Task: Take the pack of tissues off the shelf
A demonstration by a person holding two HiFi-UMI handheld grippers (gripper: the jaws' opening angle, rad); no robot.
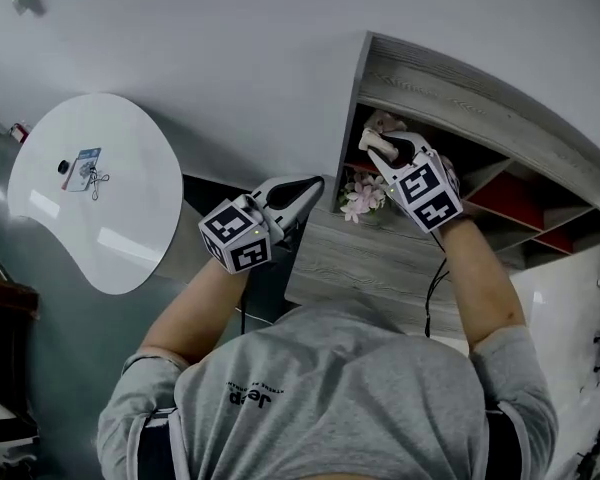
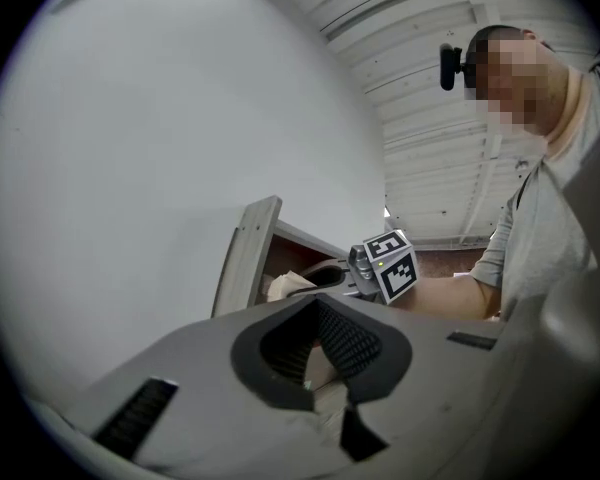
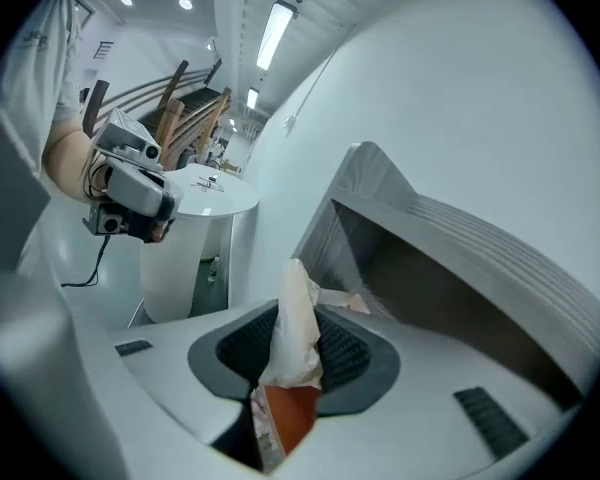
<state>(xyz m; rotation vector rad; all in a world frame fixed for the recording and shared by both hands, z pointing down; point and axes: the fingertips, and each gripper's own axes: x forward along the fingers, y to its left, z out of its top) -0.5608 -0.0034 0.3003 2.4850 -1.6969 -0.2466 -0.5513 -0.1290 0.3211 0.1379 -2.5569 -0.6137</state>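
Item: soft cream-white plastic pack of tissues with an orange-red end (image 3: 293, 338). It sits at the open front of the top left compartment of the shelf and is clamped edge-on between the pads of the right gripper (image 3: 295, 353). It is not clear whether the pack touches the compartment floor.

Surroundings:
- Grey wood-grain shelf unit (image 1: 450, 78), set against a plain white wall. Its left side panel rises just beside the held pack.
- Small spray of pink and white flowers (image 1: 363, 196), at the front edge of the shelf opening. It is just beside the right gripper and is the nearest thing crowding it.
- Red panels (image 1: 510, 200), lining the compartments further right, well apart from the pack.
- Round white table (image 1: 130, 228), left of the shelf and apart from it. It carries a small blue-and-white card with a ring of keys (image 1: 84, 170).
- Black cable (image 1: 435, 278), trailing from the right gripper along the forearm.

Tongs:
- Right gripper: shut onto the pack.
- Left gripper (image 1: 313, 193): outside the shelf, left of the side panel. Its jaws stand slightly apart with nothing between them, and it is clear of the pack.

Containers: the top left compartment shows only the pack at its mouth, and its depth is in shadow.
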